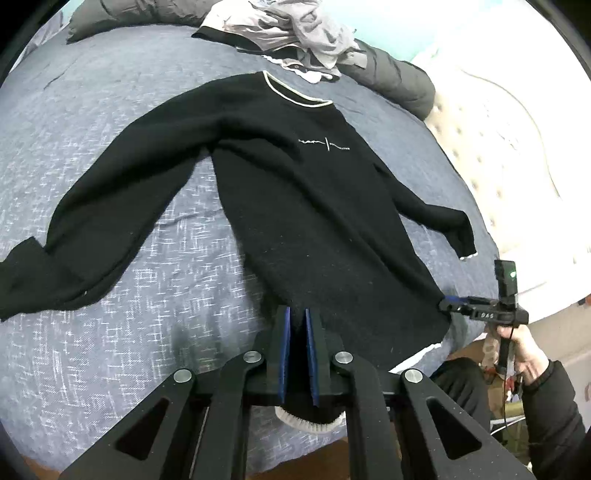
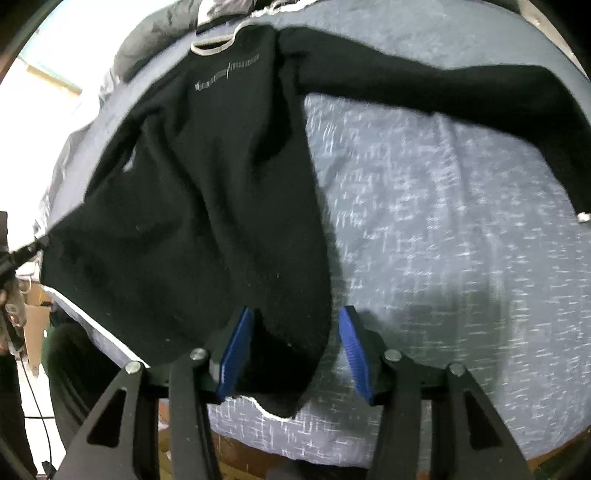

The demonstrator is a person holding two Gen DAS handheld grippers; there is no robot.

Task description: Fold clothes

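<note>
At bottom centre of the left wrist view, the left gripper [image 1: 297,314] is pinching the black sweater's [image 1: 314,206] hem, pads nearly together. The right gripper [image 2: 295,314] is standing wide open around the hem. The sweater is lying spread on a blue bedspread [image 1: 147,258], crumpled clothes [image 1: 295,33] piling up top.

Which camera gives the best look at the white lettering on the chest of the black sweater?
The left wrist view. There the lettering on the black sweater lies sharp and square-on, with a vertical bar mid-line, though too small to read. In the right wrist view the lettering is motion-blurred and near the top edge.
</note>
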